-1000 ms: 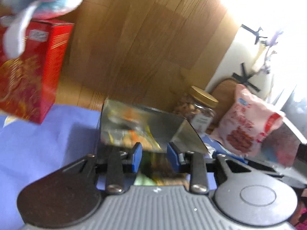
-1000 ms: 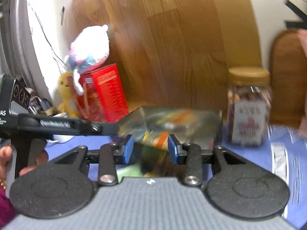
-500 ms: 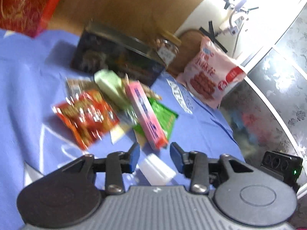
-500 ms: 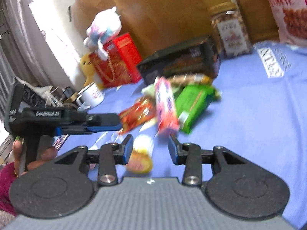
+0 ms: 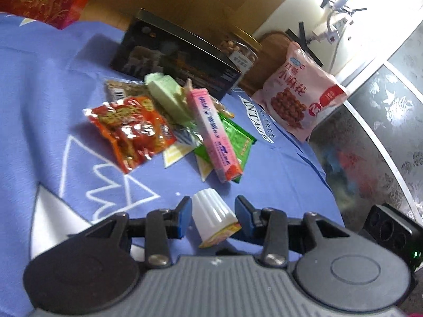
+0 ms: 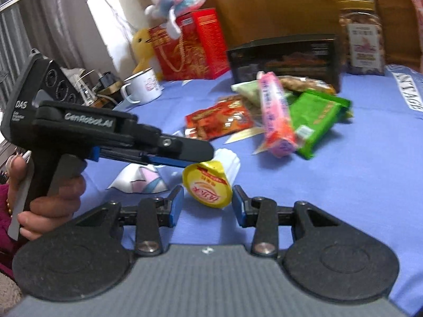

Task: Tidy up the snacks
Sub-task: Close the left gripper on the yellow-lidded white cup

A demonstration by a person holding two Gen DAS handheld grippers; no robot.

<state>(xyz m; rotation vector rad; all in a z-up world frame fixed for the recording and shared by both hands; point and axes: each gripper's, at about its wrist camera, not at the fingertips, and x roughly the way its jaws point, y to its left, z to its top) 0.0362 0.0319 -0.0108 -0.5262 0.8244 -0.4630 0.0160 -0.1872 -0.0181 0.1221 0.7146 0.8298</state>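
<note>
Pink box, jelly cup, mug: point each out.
pink box (image 5: 213, 129), left wrist view, its long printed face
jelly cup (image 6: 207, 185), right wrist view, its yellow foil lid
mug (image 6: 144, 87), right wrist view, its white side

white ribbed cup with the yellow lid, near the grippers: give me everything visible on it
The small jelly cup looks like white ribbed plastic, tapered, sealed with a yellow foil lid printed in red. It lies tipped on its side on the blue cloth, lid toward the cameras, apart from the snack pile. It sits between the blue pads of the left hand-held gripper, with a gap showing on each side in that view. In the right wrist view it lies just beyond the open right hand-held gripper, untouched by it.
</note>
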